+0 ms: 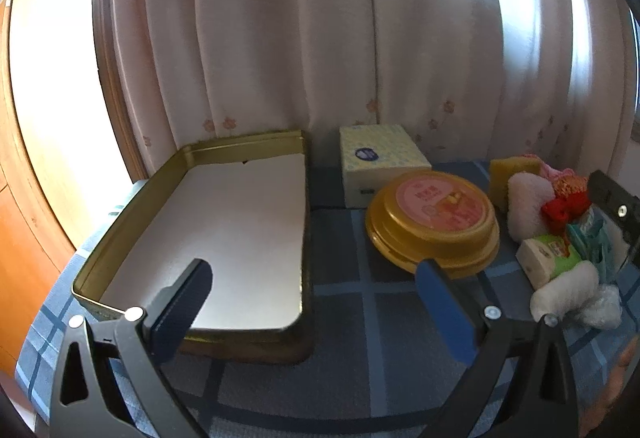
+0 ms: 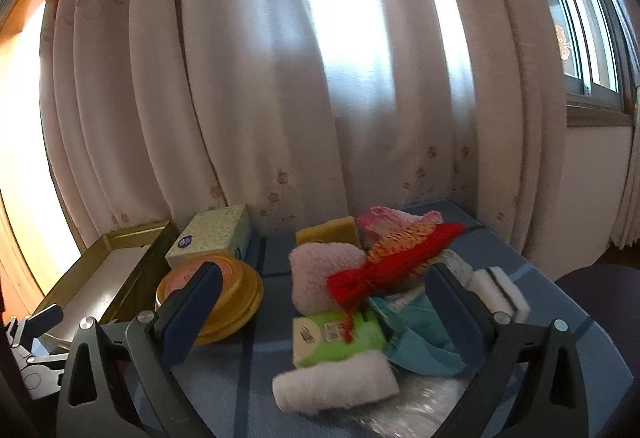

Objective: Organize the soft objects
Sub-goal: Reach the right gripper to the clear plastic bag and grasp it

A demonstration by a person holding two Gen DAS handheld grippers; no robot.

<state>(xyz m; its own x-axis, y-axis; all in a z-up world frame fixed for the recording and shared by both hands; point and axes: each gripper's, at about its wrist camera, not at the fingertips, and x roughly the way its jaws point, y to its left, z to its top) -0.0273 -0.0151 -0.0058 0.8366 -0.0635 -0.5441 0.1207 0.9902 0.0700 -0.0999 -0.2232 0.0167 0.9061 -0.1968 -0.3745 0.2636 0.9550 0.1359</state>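
Observation:
A pile of soft things lies on the blue checked cloth: a white rolled towel [image 2: 336, 384], a green tissue pack [image 2: 340, 334], a pink fluffy cloth [image 2: 320, 270], a red and orange mesh scrubber [image 2: 400, 258], a yellow sponge [image 2: 328, 232], a teal cloth [image 2: 420, 338] and a white sponge [image 2: 500, 288]. An open gold tin [image 1: 192, 238] with a white liner stands at the left. My right gripper [image 2: 324, 302] is open above the pile. My left gripper [image 1: 316, 290] is open and empty by the tin's near right corner. The pile shows at the right in the left wrist view [image 1: 560, 238].
A round gold lidded container [image 1: 434, 220] and a square tissue box [image 1: 380, 157] stand between tin and pile. A pale curtain [image 1: 320, 37] hangs behind the table. A window [image 2: 580, 17] is at the far right. The right gripper's body [image 1: 612, 201] shows at the edge.

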